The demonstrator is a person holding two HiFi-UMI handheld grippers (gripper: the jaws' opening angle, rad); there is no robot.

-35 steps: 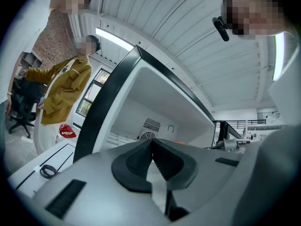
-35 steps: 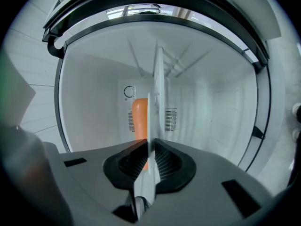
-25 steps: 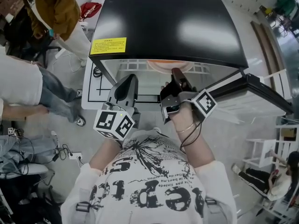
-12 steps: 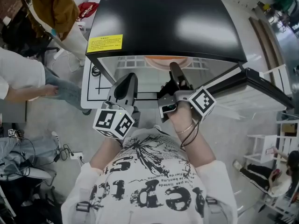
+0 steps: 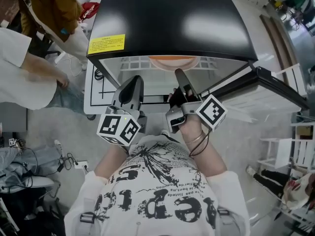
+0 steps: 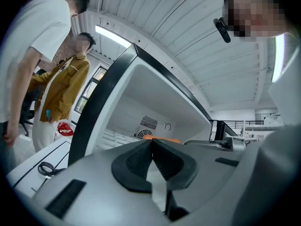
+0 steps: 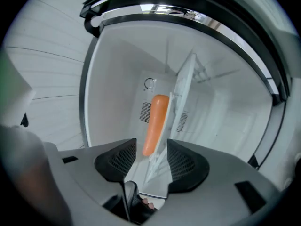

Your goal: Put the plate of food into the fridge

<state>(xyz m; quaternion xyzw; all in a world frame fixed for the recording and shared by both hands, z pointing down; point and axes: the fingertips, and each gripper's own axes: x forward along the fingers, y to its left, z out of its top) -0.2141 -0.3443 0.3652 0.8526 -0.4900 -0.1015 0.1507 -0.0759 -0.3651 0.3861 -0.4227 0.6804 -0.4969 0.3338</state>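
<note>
An orange plate (image 5: 173, 61) lies on a white shelf (image 5: 147, 77) inside the open fridge (image 5: 172, 18), mostly hidden under its black top. In the right gripper view the plate (image 7: 154, 124) shows edge-on against the shelf (image 7: 183, 93). My right gripper (image 7: 150, 152) points at it with its jaws opening. The pads (image 7: 120, 159) stand clear of the plate's near edge. In the head view the right gripper (image 5: 180, 75) reaches into the fridge mouth. My left gripper (image 5: 134, 82) hangs beside it, shut and empty, its pads (image 6: 141, 157) pressed together.
The fridge door (image 5: 275, 90) stands swung open at the right. A person in a white shirt (image 5: 24, 68) bends in at the left, beside another in a mustard jacket (image 5: 54, 4). Cables and a power strip (image 5: 78, 163) lie on the floor at the left.
My right gripper has drawn back a little and shifted left, while the plate stays on the shelf. The person in white at the left has leaned further in. The left gripper has barely moved.
</note>
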